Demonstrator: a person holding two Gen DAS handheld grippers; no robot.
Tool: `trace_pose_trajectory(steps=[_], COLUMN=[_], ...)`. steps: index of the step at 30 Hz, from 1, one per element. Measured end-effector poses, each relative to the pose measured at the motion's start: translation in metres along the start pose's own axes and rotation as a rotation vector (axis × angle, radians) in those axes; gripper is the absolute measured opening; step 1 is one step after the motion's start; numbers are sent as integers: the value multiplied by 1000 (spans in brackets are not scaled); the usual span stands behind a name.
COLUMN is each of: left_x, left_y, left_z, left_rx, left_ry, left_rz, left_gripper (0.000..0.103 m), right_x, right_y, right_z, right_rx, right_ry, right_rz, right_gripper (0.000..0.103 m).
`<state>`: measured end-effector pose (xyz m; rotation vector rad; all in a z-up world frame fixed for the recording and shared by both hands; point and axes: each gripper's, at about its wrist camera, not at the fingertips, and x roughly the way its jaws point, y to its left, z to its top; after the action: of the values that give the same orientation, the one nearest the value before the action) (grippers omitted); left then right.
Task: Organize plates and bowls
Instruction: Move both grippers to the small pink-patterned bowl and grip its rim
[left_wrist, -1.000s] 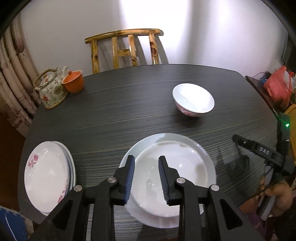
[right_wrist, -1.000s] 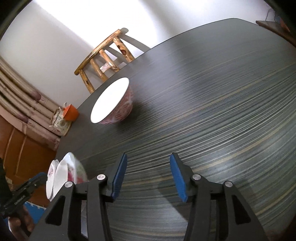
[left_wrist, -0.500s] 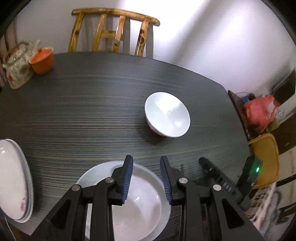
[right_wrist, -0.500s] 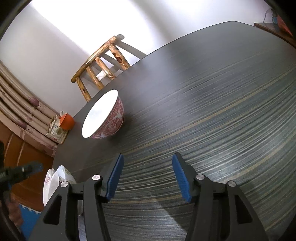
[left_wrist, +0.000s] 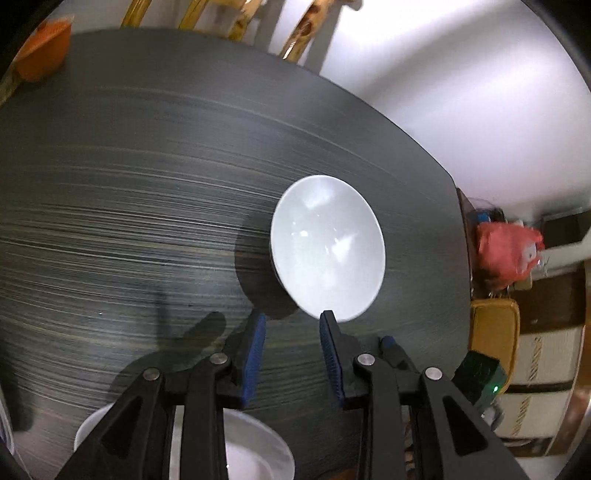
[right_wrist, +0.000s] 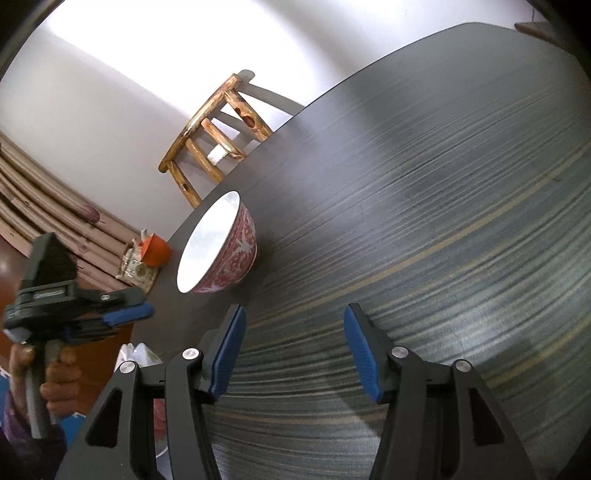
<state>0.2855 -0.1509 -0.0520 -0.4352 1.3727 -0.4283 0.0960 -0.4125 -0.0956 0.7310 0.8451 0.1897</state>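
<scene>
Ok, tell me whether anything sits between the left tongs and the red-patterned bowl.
Nothing visible does. The left tongs are open and empty, with only bare dark table between them and the bowl, which stands alone just ahead of their tips.

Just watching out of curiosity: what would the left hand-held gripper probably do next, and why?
Probably ease forward and down so its jaws straddle the near rim of the bowl. The left hand-held gripper is empty and open, its tips just short of that rim, and the bowl stands alone on the table, apart from the plates below.
</scene>
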Motion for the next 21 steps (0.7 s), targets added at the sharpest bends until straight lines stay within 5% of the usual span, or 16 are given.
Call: trace_pose_trajectory(steps=[12, 21], left_x=[20, 32], left_y=[8, 7], left_z=[23, 33], left_rx=[-60, -24], left_ry=[11, -3], left_rz=[-18, 1], left_gripper=[36, 36], right_x=[22, 45], right_y=[-7, 26], right_z=[39, 79], right_rx=[164, 93], right_ry=[90, 135], right_rz=[167, 208], right_gripper=[54, 51])
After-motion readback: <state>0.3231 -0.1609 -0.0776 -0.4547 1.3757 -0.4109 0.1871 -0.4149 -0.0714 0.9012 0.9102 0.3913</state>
